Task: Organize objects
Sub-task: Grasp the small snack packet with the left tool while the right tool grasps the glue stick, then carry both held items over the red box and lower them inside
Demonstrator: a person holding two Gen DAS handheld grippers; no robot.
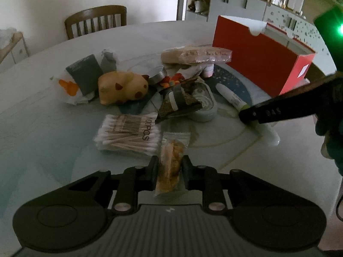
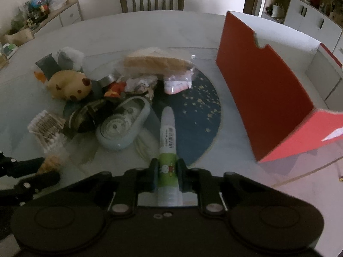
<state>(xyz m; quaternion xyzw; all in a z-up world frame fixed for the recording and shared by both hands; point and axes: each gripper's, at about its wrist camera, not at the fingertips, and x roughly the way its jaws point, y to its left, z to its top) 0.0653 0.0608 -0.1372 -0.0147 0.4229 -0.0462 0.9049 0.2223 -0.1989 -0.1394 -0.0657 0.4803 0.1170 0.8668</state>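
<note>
My left claw (image 1: 168, 171) and right claw (image 2: 167, 172) are matte black, with silver screws and ribbed grey housing.

The left claw (image 1: 167, 171) pinches a clear snack bag (image 1: 171, 162) on the worktop (image 1: 53, 132). Cotton swabs (image 1: 128, 135) lie beside it. The right claw (image 1: 246, 115) maybe touches a tube (image 1: 231, 98).

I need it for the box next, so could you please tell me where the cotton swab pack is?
The swab pack lies on the table left of centre in the left wrist view, just beyond the snack packet, near the toy pig.
</note>
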